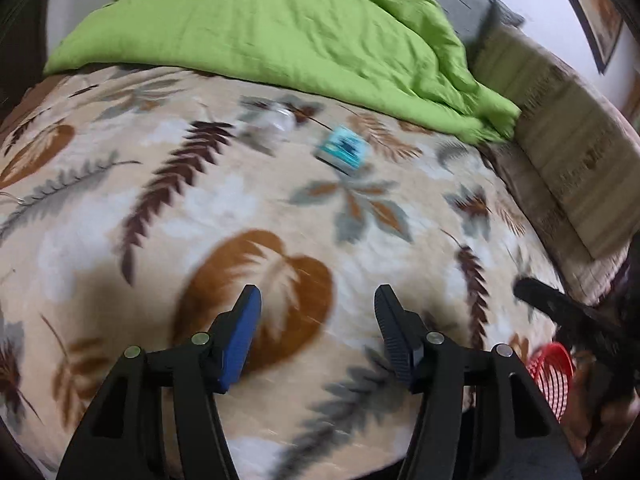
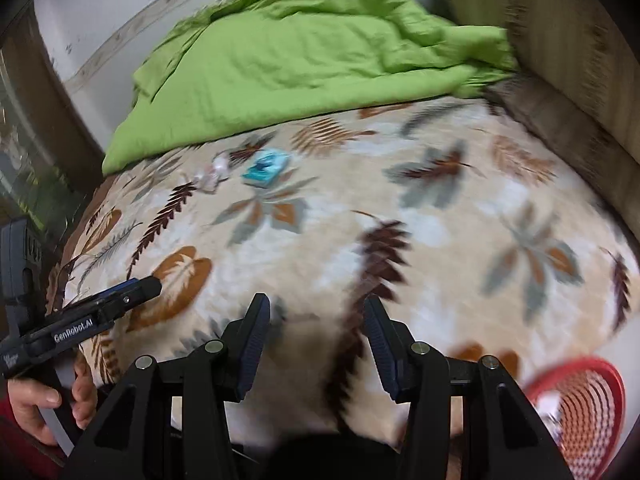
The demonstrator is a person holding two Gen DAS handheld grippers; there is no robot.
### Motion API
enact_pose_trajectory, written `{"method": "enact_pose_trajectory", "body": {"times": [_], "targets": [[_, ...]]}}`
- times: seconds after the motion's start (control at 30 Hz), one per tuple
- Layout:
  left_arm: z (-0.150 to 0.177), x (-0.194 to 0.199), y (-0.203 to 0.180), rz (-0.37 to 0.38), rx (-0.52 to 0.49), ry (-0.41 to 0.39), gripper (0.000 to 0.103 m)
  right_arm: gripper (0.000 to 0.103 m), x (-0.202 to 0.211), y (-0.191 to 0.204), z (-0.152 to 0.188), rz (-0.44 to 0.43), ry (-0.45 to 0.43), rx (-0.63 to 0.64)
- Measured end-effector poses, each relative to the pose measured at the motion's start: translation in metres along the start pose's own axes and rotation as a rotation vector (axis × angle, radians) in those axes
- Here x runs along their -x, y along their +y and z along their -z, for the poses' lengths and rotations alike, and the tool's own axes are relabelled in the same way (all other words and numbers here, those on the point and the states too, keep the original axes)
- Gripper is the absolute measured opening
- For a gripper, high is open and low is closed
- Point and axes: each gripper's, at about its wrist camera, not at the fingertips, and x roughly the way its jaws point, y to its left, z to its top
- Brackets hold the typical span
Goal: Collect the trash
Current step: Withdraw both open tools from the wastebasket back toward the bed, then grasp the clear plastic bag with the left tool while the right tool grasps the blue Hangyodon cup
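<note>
While both grippers hang apart-jawed and empty, the left gripper (image 1: 318, 300) and right gripper (image 2: 316, 308) fill each frame's bottom. A teal packet (image 1: 343, 152) lies upper centre on the leaf-print blanket (image 1: 200, 208).

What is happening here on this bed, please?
A person is collecting trash from a bed covered by a leaf-patterned blanket, with a two-finger gripper in each hand. The left gripper and the right gripper are both open and hold nothing. A small teal packet and a crumpled clear wrapper lie near the green duvet. A red mesh basket waits at the right.
</note>
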Motion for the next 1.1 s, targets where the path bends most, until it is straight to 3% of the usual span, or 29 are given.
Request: {"method": "enact_pose_trajectory", "body": {"times": [0.37,0.43,0.6,0.67,0.7,0.73,0.9,1.1], "targets": [[-0.053,-0.010,0.063,-0.112,-0.036,-0.034,0.058,0.053,-0.181,0.037,-0.129,-0.018,0.152,-0.161],[-0.067,-0.014,0.074,-0.119,-0.028,-0.038,0.058,0.058,-0.206,0.041,-0.145,-0.004,0.160,-0.184],[-0.098,-0.027,0.082,-0.125,-0.042,-0.045,0.058,0.058,-0.258,0.052,-0.166,0.021,0.218,-0.206],[-0.111,-0.033,0.080,-0.108,-0.046,-0.051,0.058,0.050,-0.256,0.058,-0.161,0.070,0.184,-0.175],[-0.119,-0.038,0.076,-0.095,-0.052,-0.052,0.058,0.038,-0.253,0.060,-0.158,0.067,0.174,-0.162],[-0.123,-0.041,0.073,-0.089,-0.054,-0.051,0.058,0.033,-0.248,0.060,-0.153,0.056,0.171,-0.151],[-0.153,-0.088,0.046,-0.038,-0.067,-0.005,0.058,0.029,-0.202,0.043,-0.114,0.047,0.114,-0.118],[-0.176,-0.171,0.023,-0.080,-0.113,0.098,0.055,0.030,-0.149,0.023,-0.063,-0.034,0.097,-0.104]]}}
